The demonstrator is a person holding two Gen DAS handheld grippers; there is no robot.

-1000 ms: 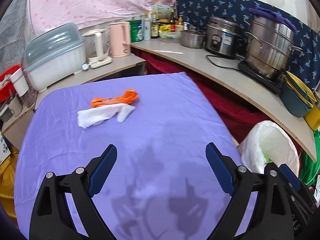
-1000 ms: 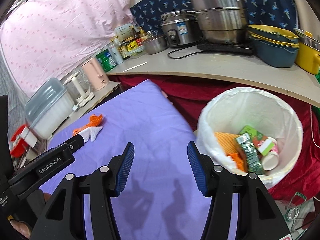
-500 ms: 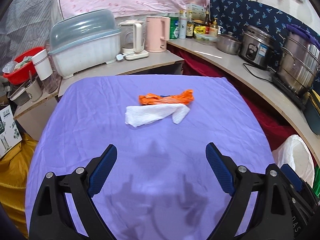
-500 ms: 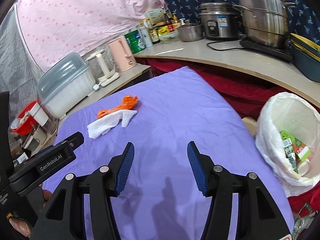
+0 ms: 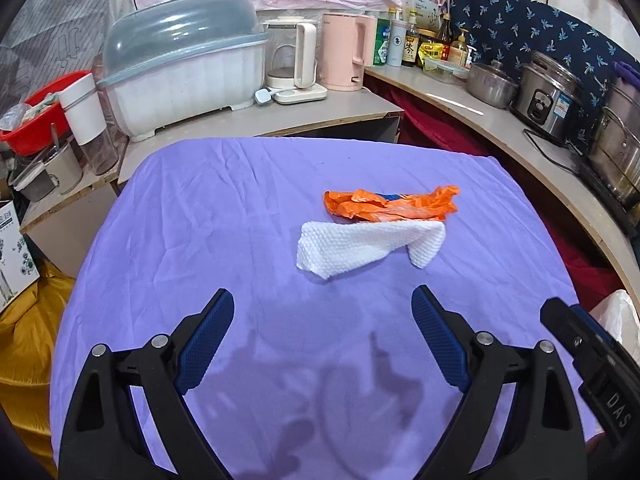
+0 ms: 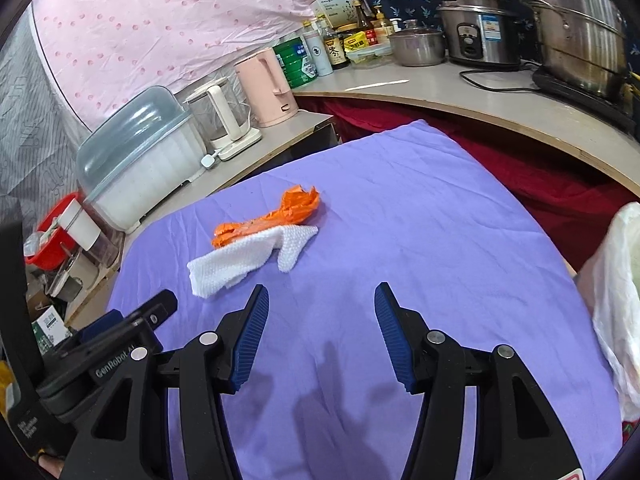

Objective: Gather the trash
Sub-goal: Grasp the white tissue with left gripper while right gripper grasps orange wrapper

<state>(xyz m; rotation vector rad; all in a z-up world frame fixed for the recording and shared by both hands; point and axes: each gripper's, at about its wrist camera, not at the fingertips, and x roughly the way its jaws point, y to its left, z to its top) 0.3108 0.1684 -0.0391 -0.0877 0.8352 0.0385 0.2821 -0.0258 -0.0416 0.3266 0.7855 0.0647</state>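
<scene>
While both jaws stand apart and empty, we log: left gripper [image 5: 322, 320], right gripper [image 6: 321, 320]; white paper towel [image 5: 370, 249] touching orange wrapper [image 5: 390, 204], mid purple cloth [image 5: 200, 220]; bin liner [image 6: 618, 280] at right. Step: approach. Next: centre on towel, close.

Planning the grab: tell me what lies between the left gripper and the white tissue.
Only bare purple cloth lies between the left gripper and the white tissue, per the left wrist view.

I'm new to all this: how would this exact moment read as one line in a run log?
left gripper: open, empty | right gripper: open, empty | white paper towel and orange wrapper: touching, on purple cloth, ungrasped
</scene>
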